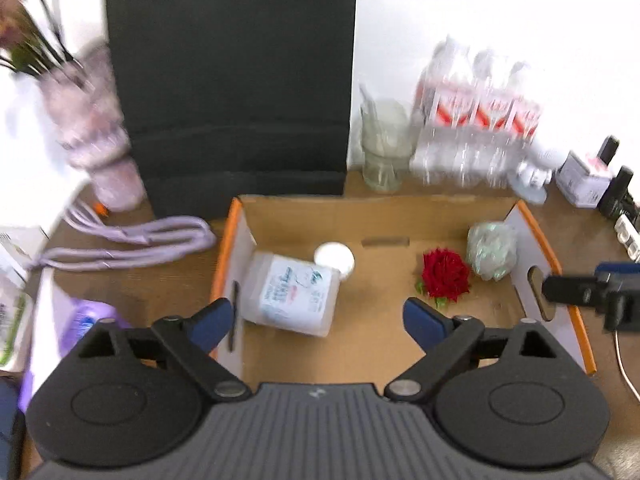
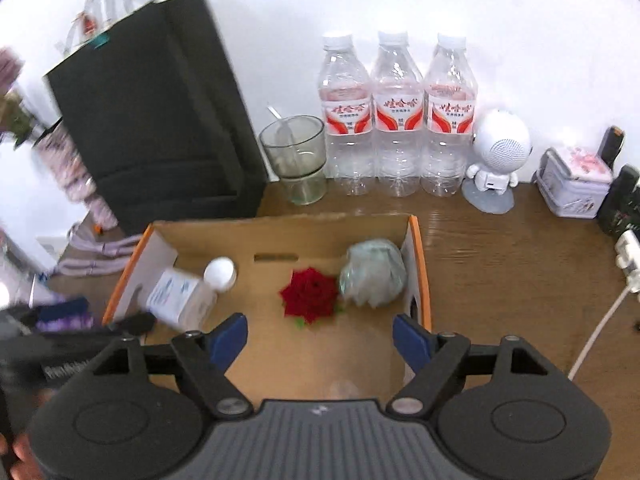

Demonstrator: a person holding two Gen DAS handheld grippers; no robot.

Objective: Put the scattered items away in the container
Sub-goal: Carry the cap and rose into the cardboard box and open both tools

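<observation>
An open cardboard box (image 1: pixel 360 208) (image 2: pixel 280 226) with orange edges sits on the wooden table. Inside lie a white-capped plastic bottle (image 1: pixel 294 292) (image 2: pixel 182 294) on its side at the left, a red rose (image 1: pixel 446 274) (image 2: pixel 309 296) and a crumpled pale green bag (image 1: pixel 492 250) (image 2: pixel 372 272) at the right. My left gripper (image 1: pixel 318 318) is open and empty above the box's near left part. My right gripper (image 2: pixel 320 336) is open and empty above the box's near right part. A purple item (image 1: pixel 86 322) lies left of the box.
A black paper bag (image 1: pixel 232 80) (image 2: pixel 160 112) stands behind the box. A glass cup (image 2: pixel 294 158), three water bottles (image 2: pixel 400 116), a white robot figure (image 2: pixel 498 156) and a tin (image 2: pixel 574 188) line the wall. Lilac bag handles (image 1: pixel 128 240) lie at the left. A power strip (image 2: pixel 630 256) is at the right.
</observation>
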